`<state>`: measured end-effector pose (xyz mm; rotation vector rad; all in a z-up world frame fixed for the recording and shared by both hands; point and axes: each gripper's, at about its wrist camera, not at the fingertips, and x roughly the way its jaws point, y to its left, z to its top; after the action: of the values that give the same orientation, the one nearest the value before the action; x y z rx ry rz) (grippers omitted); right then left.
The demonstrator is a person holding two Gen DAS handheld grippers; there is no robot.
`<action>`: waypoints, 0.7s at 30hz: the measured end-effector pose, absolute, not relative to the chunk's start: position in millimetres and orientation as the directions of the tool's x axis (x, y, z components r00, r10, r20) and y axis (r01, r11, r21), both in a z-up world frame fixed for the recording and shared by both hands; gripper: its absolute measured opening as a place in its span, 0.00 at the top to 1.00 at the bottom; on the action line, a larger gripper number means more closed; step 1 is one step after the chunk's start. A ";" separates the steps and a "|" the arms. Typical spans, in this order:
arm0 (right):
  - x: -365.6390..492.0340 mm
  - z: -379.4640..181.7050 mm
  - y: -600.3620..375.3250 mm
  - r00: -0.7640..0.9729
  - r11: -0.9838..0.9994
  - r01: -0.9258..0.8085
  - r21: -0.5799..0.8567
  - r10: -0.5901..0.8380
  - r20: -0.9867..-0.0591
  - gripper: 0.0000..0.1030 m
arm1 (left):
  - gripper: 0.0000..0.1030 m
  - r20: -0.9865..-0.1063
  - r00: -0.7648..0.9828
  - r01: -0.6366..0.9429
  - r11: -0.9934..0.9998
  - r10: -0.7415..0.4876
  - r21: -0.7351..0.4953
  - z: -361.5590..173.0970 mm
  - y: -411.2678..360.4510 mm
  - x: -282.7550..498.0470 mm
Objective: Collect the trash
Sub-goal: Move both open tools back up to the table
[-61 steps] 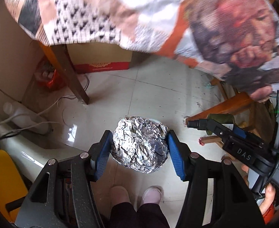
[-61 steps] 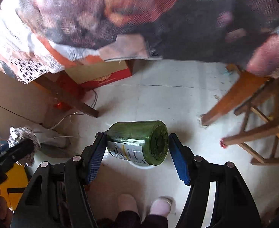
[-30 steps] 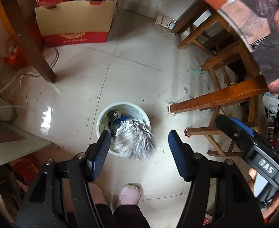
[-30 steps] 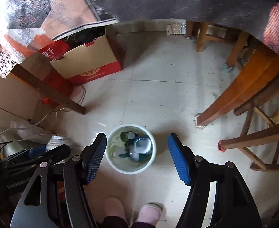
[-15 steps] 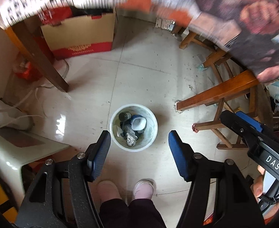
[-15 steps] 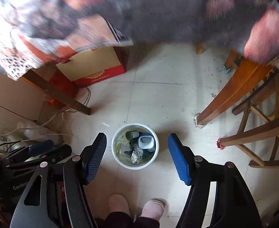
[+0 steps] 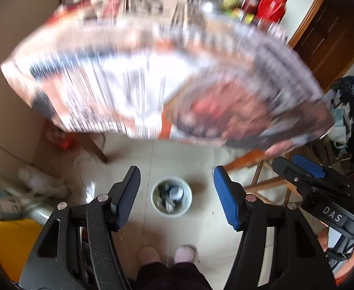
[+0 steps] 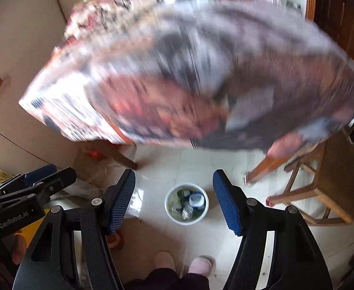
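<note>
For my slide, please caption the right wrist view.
Open right claw above a white trash bucket holding a foil ball.

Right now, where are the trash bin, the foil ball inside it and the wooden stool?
trash bin [image 8: 202, 213]: right wrist view, on its white rim, right side.
foil ball [image 8: 186, 213]: right wrist view, on its crinkled top, inside the bin.
wooden stool [image 8: 341, 169]: right wrist view, on its seat.

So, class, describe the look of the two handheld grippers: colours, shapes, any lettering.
Both are black plastic frames with silver bolts and two blue ribbed pads. The left gripper carries white "GenRobot.AI" lettering on its side, seen from the right wrist camera. The right gripper shows white "DAS" lettering in the left wrist view.
</note>
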<state>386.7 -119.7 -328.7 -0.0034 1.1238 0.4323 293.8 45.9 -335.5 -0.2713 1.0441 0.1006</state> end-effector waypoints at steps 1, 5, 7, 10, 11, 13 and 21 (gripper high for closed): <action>385.8 -313.2 -117.0 0.375 0.917 -0.339 0.211 0.337 -0.864 0.39 | 0.40 -0.854 0.519 -0.205 0.964 -0.040 -0.170 -319.6 48.4 291.3; 378.7 -251.3 -109.8 0.437 0.916 -0.350 0.197 0.346 -0.830 0.39 | 0.40 -0.813 0.581 -0.189 0.967 -0.028 -0.168 -252.3 50.8 278.9; 372.3 -219.3 -106.0 0.462 0.914 -0.354 0.197 0.354 -0.813 0.39 | 0.40 -0.795 0.605 -0.178 0.969 -0.031 -0.173 -224.1 54.3 273.1; 364.1 -179.4 -103.9 0.494 0.913 -0.354 0.201 0.366 -0.789 0.39 | 0.40 -0.770 0.637 -0.150 0.972 -0.044 -0.180 -186.5 54.0 266.4; 361.1 -166.9 -103.1 0.505 0.913 -0.354 0.201 0.368 -0.781 0.39 | 0.40 -0.760 0.648 -0.136 0.974 -0.050 -0.180 -174.2 54.1 261.4; 354.7 -141.1 -101.0 0.531 0.915 -0.354 0.193 0.367 -0.764 0.39 | 0.40 -0.742 0.667 -0.108 0.978 -0.063 -0.181 -151.3 54.3 257.3; 338.8 -59.2 -91.6 0.614 0.917 -0.324 0.231 0.390 -0.686 0.39 | 0.40 -0.669 0.734 -0.031 0.978 -0.119 -0.207 -73.1 70.2 239.0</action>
<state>338.8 -91.6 -59.2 0.0871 0.8109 0.4118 239.0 70.2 -73.1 -0.2105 0.7464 -0.0488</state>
